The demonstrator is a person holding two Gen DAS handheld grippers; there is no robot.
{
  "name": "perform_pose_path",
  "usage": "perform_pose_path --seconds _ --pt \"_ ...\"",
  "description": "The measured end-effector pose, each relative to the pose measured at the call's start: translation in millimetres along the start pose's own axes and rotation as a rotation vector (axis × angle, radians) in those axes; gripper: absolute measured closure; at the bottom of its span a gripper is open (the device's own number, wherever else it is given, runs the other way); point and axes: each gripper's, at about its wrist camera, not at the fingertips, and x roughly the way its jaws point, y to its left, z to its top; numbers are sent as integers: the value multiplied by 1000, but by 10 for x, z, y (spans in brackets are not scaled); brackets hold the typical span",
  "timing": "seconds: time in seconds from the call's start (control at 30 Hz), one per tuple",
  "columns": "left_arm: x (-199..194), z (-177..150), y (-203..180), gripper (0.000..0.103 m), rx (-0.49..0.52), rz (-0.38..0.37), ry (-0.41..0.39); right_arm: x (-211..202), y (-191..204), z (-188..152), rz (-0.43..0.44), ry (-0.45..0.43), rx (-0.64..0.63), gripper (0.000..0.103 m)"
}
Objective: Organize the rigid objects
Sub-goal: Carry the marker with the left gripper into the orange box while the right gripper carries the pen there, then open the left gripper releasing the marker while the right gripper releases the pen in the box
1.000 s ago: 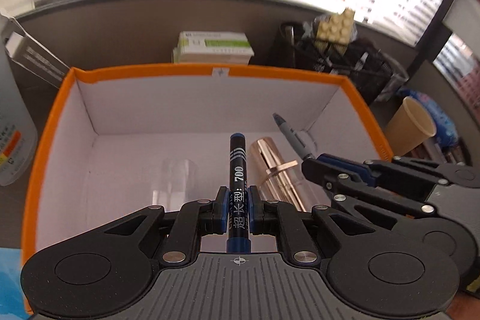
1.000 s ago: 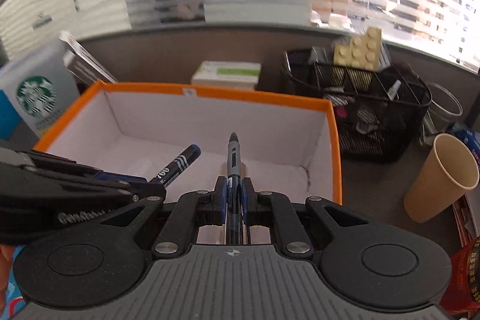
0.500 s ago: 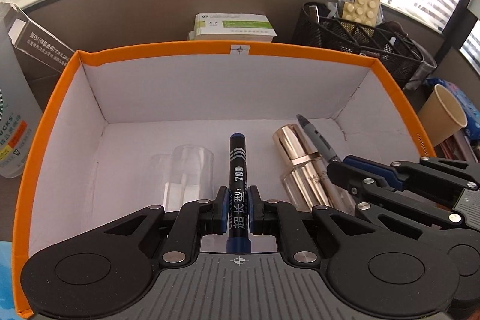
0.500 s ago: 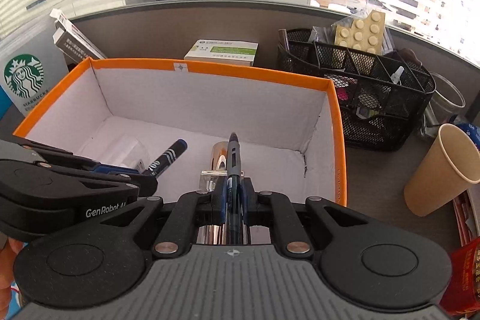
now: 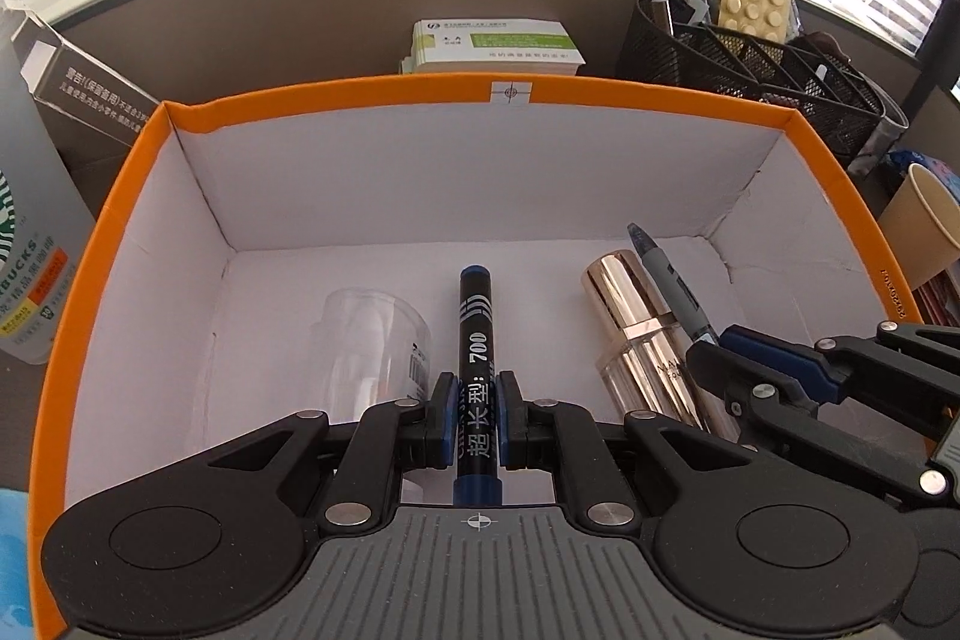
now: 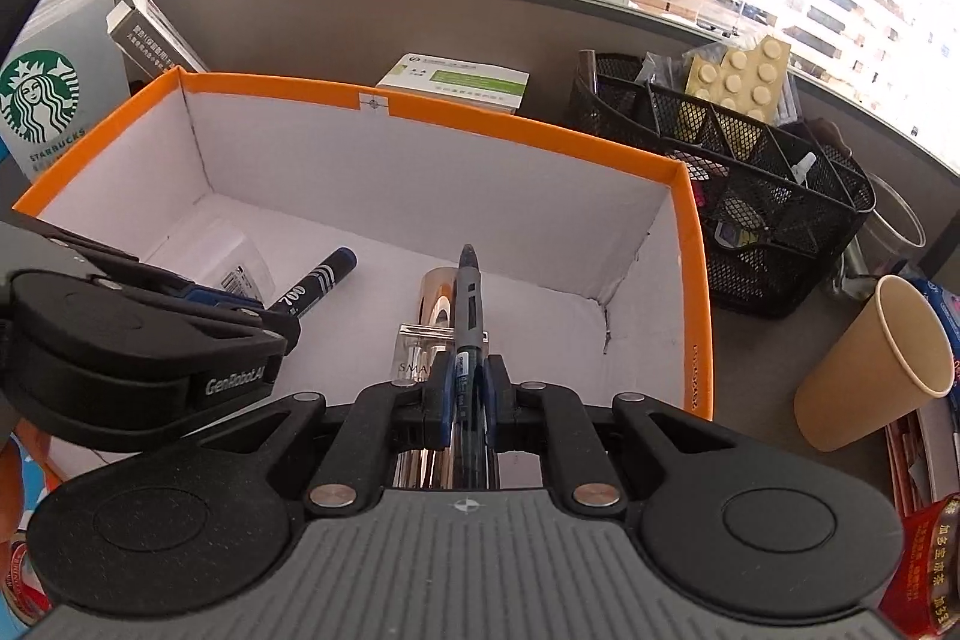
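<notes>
An orange-rimmed white box [image 5: 660,97] [image 6: 540,133] lies open before me. My left gripper [image 5: 475,403] is shut on a dark blue marker [image 5: 477,340] marked 700, held over the box's near middle; the marker also shows in the right wrist view [image 6: 312,283]. My right gripper [image 6: 463,391] is shut on a grey pen [image 6: 468,304], also seen from the left wrist [image 5: 672,286], held above a rose-gold bottle [image 5: 636,322] [image 6: 435,304] lying in the box. A clear plastic cup [image 5: 372,340] [image 6: 222,250] lies on its side at the left of the box floor.
Behind the box are a green-and-white carton [image 5: 498,46], a black mesh organizer [image 6: 720,160] with a beige block, and a grey partition wall. A paper cup [image 6: 876,364] stands right of the box. A Starbucks bag [image 6: 42,100] stands left.
Both grippers have lowered further into the box with marker and pen still held. The box floor, cup and bottle show more fully.
</notes>
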Motion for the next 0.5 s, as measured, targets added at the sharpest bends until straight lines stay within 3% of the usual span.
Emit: perform_pose_path --seconds 0.13,0.23,0.33,0.5 --pt "20 -4 -23 88 17 24 -10 -1 10 -8 6 -4 -4 92" --pt "23 -1 -23 88 16 25 -13 -8 7 -20 11 -10 1 85" --pt "17 2 -15 81 12 23 -17 -32 3 -35 16 -18 3 84" --pt "-49 16 5 55 0 33 -34 -100 -6 -31 19 -36 16 84"
